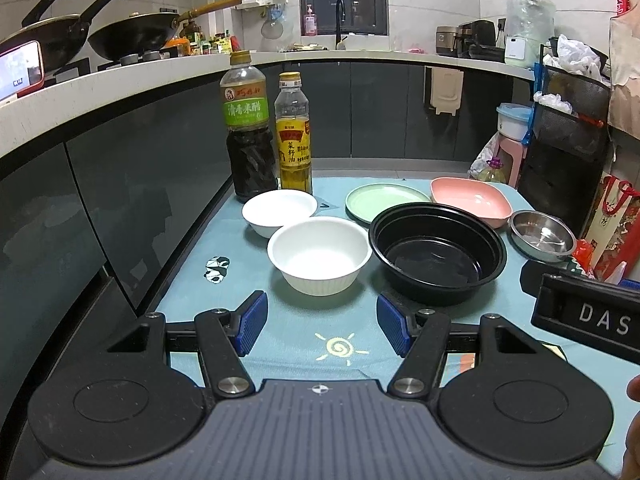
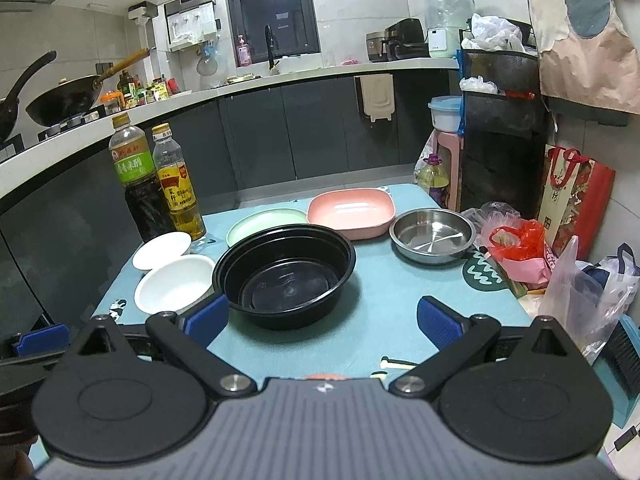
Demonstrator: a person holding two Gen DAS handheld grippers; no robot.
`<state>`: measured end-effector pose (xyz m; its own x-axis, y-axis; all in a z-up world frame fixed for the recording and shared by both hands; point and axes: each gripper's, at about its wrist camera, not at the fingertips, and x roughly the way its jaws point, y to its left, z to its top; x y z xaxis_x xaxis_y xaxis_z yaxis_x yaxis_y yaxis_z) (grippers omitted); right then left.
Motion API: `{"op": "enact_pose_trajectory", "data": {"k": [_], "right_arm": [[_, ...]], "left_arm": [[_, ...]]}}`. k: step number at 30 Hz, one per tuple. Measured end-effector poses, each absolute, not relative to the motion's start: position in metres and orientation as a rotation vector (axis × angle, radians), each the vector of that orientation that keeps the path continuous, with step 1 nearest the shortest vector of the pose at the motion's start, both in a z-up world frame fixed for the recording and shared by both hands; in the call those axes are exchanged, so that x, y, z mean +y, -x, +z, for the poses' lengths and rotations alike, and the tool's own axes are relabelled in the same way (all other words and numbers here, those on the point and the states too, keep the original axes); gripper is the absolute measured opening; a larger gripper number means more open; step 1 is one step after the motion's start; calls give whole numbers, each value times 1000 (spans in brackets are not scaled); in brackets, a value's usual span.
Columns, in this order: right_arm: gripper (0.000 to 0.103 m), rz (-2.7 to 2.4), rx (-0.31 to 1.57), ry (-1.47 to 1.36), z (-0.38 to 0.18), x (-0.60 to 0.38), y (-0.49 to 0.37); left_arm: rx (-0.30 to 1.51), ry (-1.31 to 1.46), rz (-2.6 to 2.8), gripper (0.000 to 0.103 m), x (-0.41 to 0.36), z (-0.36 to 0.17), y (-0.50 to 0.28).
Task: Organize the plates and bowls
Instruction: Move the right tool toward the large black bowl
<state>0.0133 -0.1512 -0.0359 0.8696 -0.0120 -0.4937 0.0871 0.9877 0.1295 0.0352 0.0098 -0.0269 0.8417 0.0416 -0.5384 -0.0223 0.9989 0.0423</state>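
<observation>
On the blue tablecloth stand a ribbed white bowl [image 1: 319, 254] [image 2: 174, 283], a shallower white bowl [image 1: 279, 207] [image 2: 162, 250] behind it, a black round bowl [image 1: 437, 251] [image 2: 285, 270], a green plate [image 1: 384, 200] [image 2: 264, 224], a pink square bowl [image 1: 470, 199] [image 2: 351, 210] and a steel bowl [image 1: 542, 234] [image 2: 432, 234]. My left gripper [image 1: 322, 326] is open and empty, just short of the ribbed white bowl. My right gripper [image 2: 322, 320] is open and empty, just short of the black bowl; its body shows at the right edge of the left wrist view [image 1: 588, 320].
A dark vinegar bottle [image 1: 249, 128] [image 2: 138, 176] and a yellow oil bottle [image 1: 294, 136] [image 2: 178, 184] stand at the table's back left. Plastic bags [image 2: 520, 248] and a red gift bag [image 2: 572, 204] crowd the right edge. A kitchen counter [image 1: 120, 76] with woks runs along the left.
</observation>
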Motion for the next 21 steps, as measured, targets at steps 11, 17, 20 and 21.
{"op": "enact_pose_trajectory", "data": {"k": [11, 17, 20, 21], "right_arm": [[62, -51, 548, -157, -43, -153, -21], [62, -54, 553, -163, -46, -153, -22], [62, -54, 558, -165, -46, -154, -23], [62, -54, 559, -166, -46, -154, -23]], "left_arm": [[602, -38, 37, 58, 9, -34, -42], [606, -36, 39, 58, 9, -35, -43], [610, -35, 40, 58, 9, -36, -45], [610, -35, 40, 58, 8, -36, -45]]}}
